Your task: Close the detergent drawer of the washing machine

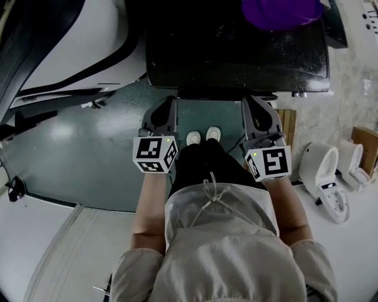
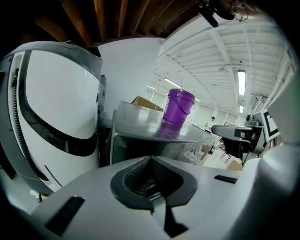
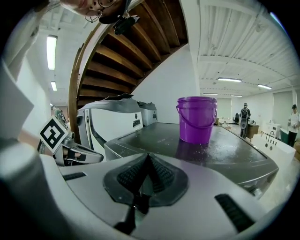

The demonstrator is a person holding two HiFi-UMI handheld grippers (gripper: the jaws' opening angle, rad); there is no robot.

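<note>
Person faces washing machine [image 1: 224, 53], purple bucket [image 1: 277, 12] on top. Left gripper [image 1: 162, 106] & right gripper [image 1: 258, 106]: jaws pressed together, empty, near its front. Detergent drawer not visible. Risk: reaching blind, pushing wrong panel.

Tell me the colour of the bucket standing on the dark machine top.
The bucket is purple; the right gripper view shows it best.

Purple bucket [image 3: 197, 119] — two white toilets [image 1: 322, 177], side by side.
</note>
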